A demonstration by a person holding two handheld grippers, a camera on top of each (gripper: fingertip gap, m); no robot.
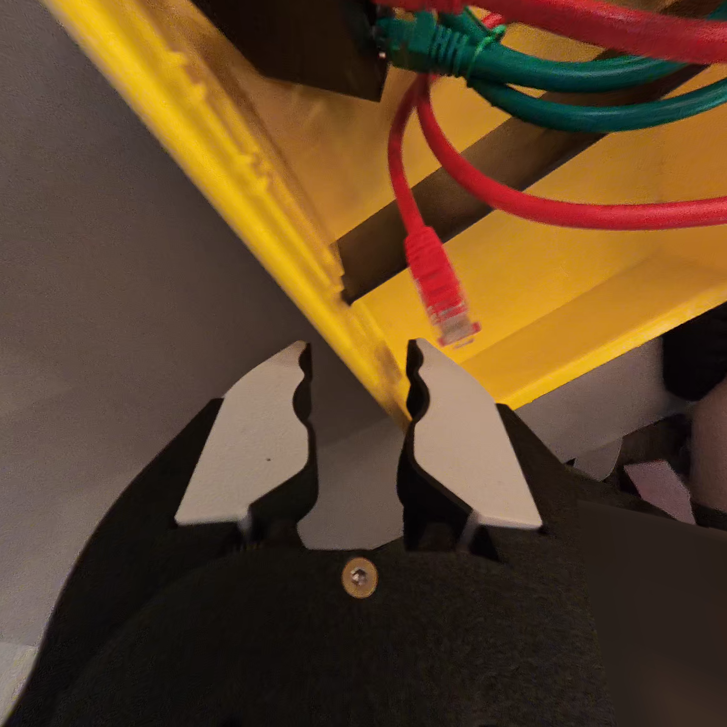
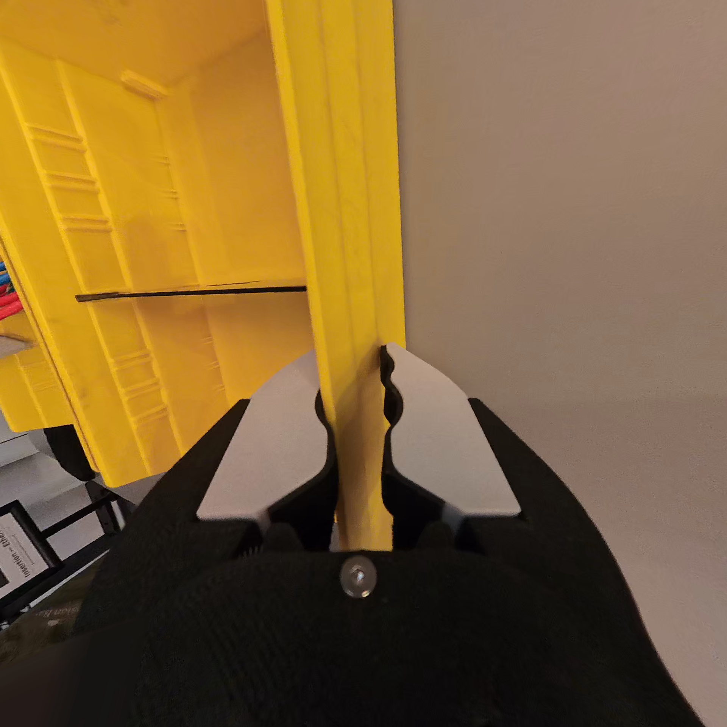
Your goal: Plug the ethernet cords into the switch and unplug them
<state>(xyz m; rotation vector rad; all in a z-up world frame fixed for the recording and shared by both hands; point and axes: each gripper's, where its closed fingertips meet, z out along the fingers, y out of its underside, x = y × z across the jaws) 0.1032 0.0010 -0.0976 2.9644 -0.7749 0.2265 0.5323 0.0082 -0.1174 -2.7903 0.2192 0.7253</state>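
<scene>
Ethernet cords sit at the top of the left wrist view, none of them held. Left gripper [image 1: 358,346] has its jaws parted with a moderate gap and nothing gripped; the yellow frame edge [image 1: 251,189] runs diagonally behind the gap. Just beyond the right fingertip, a red cord [image 1: 511,196] hangs loose, its red boot and clear plug [image 1: 452,326] pointing down, unplugged and apart from the jaws. Higher up, green cords [image 1: 550,67] with ribbed boots run into the dark switch [image 1: 307,43] at the top edge; they look plugged in, but blur hides the ports. A second red cable [image 1: 613,27] crosses the top right corner. A dark slot [image 1: 452,204] runs between the yellow shelf panels below the switch. Grey wall [image 1: 98,255] fills the left side, open room there.

Right gripper [image 2: 350,350] is closed onto the vertical yellow post [image 2: 354,196] of the frame; both fingers press its front flange, and the left fingertip is hidden behind it. Yellow ribbed shelving [image 2: 118,236] stands to the left, with a thin dark shelf edge [image 2: 189,293]. Bits of coloured cable [image 2: 8,291] show at the far left edge. Plain wall [image 2: 570,236] lies to the right, free space. A black stand with a framed sign [image 2: 19,550] sits lower left.
</scene>
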